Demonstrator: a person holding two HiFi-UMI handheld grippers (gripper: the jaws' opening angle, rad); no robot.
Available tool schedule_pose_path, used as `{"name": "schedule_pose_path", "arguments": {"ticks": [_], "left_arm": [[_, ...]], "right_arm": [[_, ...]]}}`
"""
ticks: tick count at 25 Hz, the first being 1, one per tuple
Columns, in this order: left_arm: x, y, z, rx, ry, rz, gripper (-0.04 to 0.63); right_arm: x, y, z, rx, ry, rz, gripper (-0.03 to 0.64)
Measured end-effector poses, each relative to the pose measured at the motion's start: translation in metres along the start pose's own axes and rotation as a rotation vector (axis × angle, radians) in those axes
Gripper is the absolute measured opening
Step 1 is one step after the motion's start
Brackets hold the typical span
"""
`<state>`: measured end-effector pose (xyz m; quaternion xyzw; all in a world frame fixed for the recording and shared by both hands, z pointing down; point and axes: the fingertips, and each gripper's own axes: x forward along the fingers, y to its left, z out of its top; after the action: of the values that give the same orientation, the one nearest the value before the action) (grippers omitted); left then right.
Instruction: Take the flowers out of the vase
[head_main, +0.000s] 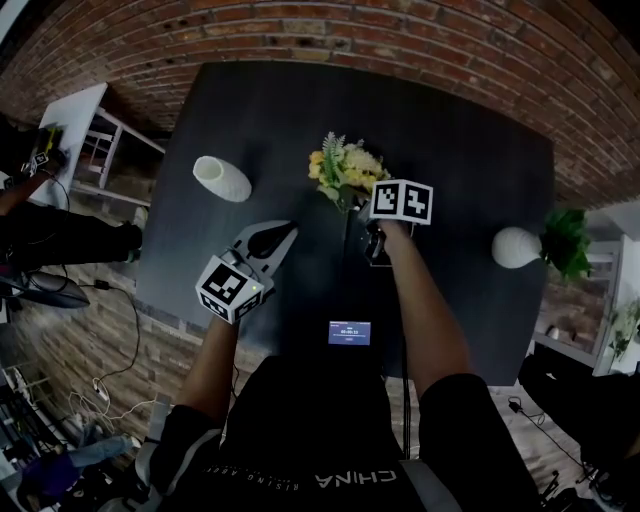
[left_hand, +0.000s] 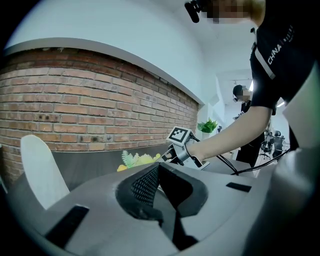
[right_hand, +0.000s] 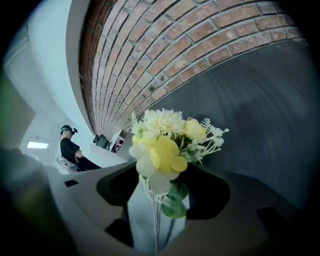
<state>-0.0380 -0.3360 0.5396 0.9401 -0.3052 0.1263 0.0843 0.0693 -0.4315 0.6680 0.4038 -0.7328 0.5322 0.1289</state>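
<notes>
A bunch of yellow and white flowers with green leaves lies near the middle of the dark table, heads pointing away from me. My right gripper is just behind the bunch. In the right gripper view the thin stems run between its jaws, which stand apart and open around them. A white vase with nothing in its mouth is at the left of the table. It also shows in the left gripper view, the vase at the left edge. My left gripper is shut and holds nothing.
A round white vase and a green plant sit at the table's right edge. A small device with a lit screen lies by the front edge. A white shelf stands to the left, a brick wall behind.
</notes>
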Motion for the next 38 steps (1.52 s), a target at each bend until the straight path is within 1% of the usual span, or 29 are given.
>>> {"name": "schedule_pose_path", "arguments": {"ticks": [2,3,5,9,12,14,17,20,24,29,34,35,36,37,38], "left_arm": [[-0.003,0.0,0.003,0.001,-0.006,0.002,0.005],[-0.005,0.0,0.005,0.003,-0.009,0.003,0.005],[-0.008,-0.001,0.009,0.009,-0.016,0.006,0.005],[-0.018,-0.001,0.015,0.016,-0.033,0.021,0.005],[-0.025,0.0,0.018,0.011,-0.051,0.034,0.005],[-0.03,-0.001,0.02,0.007,-0.064,0.041,0.005],[-0.04,-0.002,0.025,0.007,-0.081,0.048,0.005],[-0.046,-0.004,0.029,0.01,-0.096,0.05,0.005],[-0.055,-0.009,0.033,0.01,-0.111,0.051,0.005],[-0.065,-0.015,0.033,-0.008,-0.129,0.066,0.005],[-0.071,-0.026,0.026,-0.024,-0.131,0.065,0.005],[-0.072,-0.028,0.025,-0.026,-0.13,0.063,0.005],[-0.073,-0.03,0.023,-0.027,-0.128,0.061,0.005],[-0.073,-0.032,0.022,-0.026,-0.126,0.059,0.005],[-0.073,-0.034,0.021,-0.026,-0.125,0.056,0.005]], "right_arm": [[-0.004,0.002,0.004,-0.032,-0.016,-0.016,0.29],[-0.007,0.003,0.005,-0.046,-0.023,-0.024,0.291],[-0.014,0.006,0.008,-0.075,-0.036,-0.042,0.321],[-0.034,0.014,0.015,-0.136,-0.07,-0.081,0.322],[-0.057,0.025,0.022,-0.194,-0.118,-0.113,0.322],[-0.072,0.04,0.024,-0.241,-0.154,-0.112,0.322],[-0.09,0.077,0.02,-0.306,-0.185,-0.042,0.321],[-0.108,0.118,0.013,-0.412,-0.23,0.016,0.321],[-0.122,0.163,-0.007,-0.544,-0.277,0.107,0.321],[-0.133,0.195,-0.035,-0.644,-0.336,0.192,0.321],[-0.139,0.206,-0.068,-0.714,-0.364,0.216,0.316],[-0.14,0.206,-0.073,-0.729,-0.369,0.211,0.284],[-0.141,0.205,-0.076,-0.737,-0.375,0.202,0.231],[-0.143,0.203,-0.078,-0.738,-0.382,0.189,0.202],[-0.144,0.201,-0.079,-0.734,-0.392,0.175,0.15]]}}
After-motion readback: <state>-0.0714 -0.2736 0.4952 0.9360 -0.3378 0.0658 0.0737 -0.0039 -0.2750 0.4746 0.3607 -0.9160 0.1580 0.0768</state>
